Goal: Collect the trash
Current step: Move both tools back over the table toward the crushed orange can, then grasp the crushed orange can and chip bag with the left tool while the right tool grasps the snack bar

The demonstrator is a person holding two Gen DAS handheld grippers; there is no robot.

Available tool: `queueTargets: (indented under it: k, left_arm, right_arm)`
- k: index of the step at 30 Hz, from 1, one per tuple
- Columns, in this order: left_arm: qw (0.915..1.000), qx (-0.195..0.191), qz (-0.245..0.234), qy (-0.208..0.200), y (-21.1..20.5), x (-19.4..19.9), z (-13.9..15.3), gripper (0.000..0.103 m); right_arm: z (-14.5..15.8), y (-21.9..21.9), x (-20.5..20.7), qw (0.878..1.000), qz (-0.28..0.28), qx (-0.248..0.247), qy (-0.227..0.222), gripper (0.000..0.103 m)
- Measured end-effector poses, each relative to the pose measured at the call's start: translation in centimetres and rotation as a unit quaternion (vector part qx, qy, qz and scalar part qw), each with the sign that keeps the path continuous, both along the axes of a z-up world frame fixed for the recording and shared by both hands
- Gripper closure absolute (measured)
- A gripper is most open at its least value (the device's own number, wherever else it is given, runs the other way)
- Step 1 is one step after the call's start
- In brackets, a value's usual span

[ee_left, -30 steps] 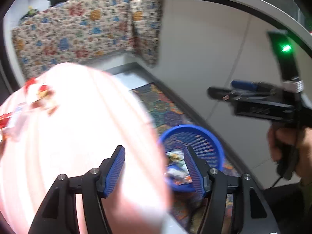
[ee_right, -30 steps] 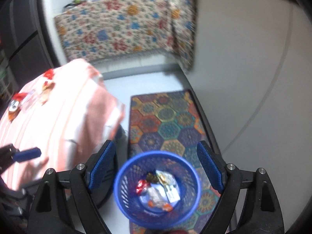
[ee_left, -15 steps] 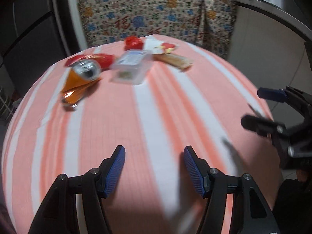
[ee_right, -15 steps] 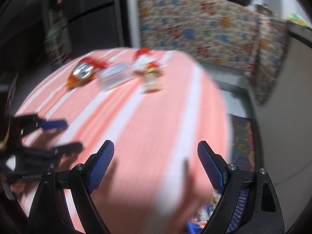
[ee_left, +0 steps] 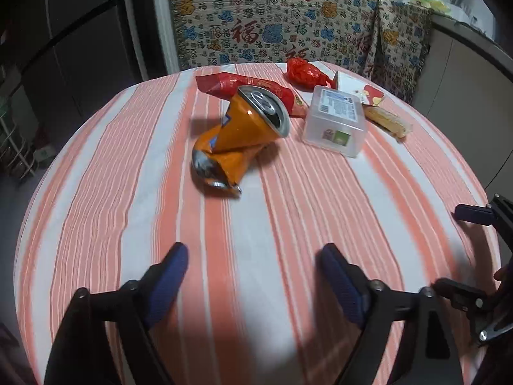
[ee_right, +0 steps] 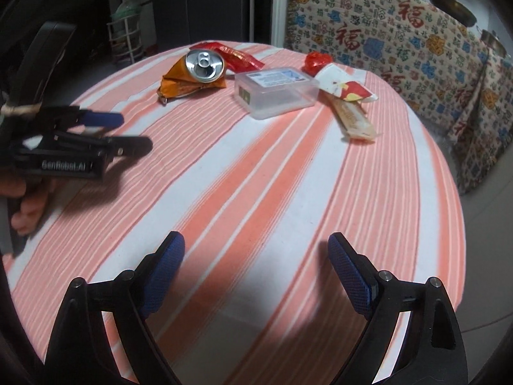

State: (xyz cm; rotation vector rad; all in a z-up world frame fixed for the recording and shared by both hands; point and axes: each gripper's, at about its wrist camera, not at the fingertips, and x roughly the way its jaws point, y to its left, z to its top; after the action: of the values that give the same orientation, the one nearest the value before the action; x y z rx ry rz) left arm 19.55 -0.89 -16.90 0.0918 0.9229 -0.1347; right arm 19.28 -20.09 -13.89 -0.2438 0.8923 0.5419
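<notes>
L gripper (ee_left: 253, 263) jaws newly wider, empty.

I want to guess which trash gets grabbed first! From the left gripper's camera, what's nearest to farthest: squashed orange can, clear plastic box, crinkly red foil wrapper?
1. Squashed orange can, straight ahead of the open left gripper.
2. Clear plastic box, ahead, to the right.
3. Crinkly red foil wrapper, at the table's far edge.

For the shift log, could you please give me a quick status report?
Left tool and right tool open, empty, jaws just widened. Crushed orange can untouched on striped tablecloth. Nothing in the way.
</notes>
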Motion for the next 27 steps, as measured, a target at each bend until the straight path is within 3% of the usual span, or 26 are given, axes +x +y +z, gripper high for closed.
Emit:
queueTargets:
  k: [7, 15, 22, 23, 27]
  left_arm:
    - [0.9996, 0.006, -0.027, 0.007, 0.9, 4.1, -0.2, 0.0]
    - [0.9989, 0.004, -0.046, 0.008, 1.1, 8.4, -0.1, 0.0]
    - [0.9976, 0.023, -0.065, -0.004, 0.1, 9.5, 0.1, 0.002]
    - [0.9971, 0.027, -0.071, -0.007, -0.1, 9.4, 0.1, 0.004]
    - [0.9963, 0.002, -0.086, -0.009, -0.4, 8.3, 0.3, 0.033]
  right_arm:
    - [-0.2, -0.4, 0.4, 1.0, -0.008, 0.009, 0.017, 0.001]
    - [-0.1, -0.5, 0.3, 1.0, -0.008, 0.01, 0.019, 0.0]
    - [-0.1, -0.5, 0.3, 1.0, -0.007, 0.01, 0.018, 0.0]
    - [-0.1, -0.5, 0.3, 1.0, -0.007, 0.01, 0.018, 0.0]
    - [-0.1, -0.5, 0.3, 1.0, -0.007, 0.01, 0.018, 0.0]
